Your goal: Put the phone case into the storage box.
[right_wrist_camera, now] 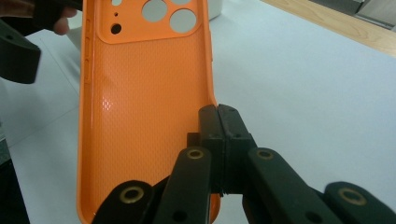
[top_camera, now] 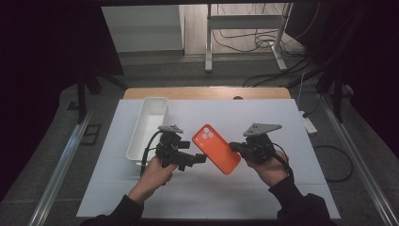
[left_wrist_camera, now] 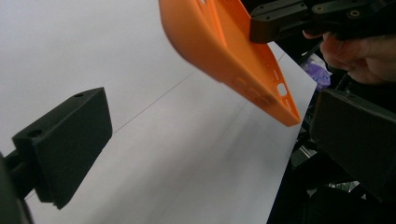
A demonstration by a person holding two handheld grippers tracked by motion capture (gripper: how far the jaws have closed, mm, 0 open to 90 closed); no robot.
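An orange phone case (top_camera: 216,148) with round camera cut-outs hangs tilted above the white mat, its hollow inner side up. My right gripper (top_camera: 235,147) is shut on the case's right long edge; in the right gripper view the jaws (right_wrist_camera: 219,126) pinch the rim of the case (right_wrist_camera: 140,93). My left gripper (top_camera: 200,158) points at the case from the left. Its jaws stand wide apart (left_wrist_camera: 210,144) with nothing between them, and the case (left_wrist_camera: 224,42) hangs just ahead of and above them.
A white rectangular bin (top_camera: 148,127) stands at the back left of the white mat (top_camera: 282,117). The mat covers a wooden table (top_camera: 207,92). Cables and a metal stand leg (top_camera: 208,47) lie on the floor beyond.
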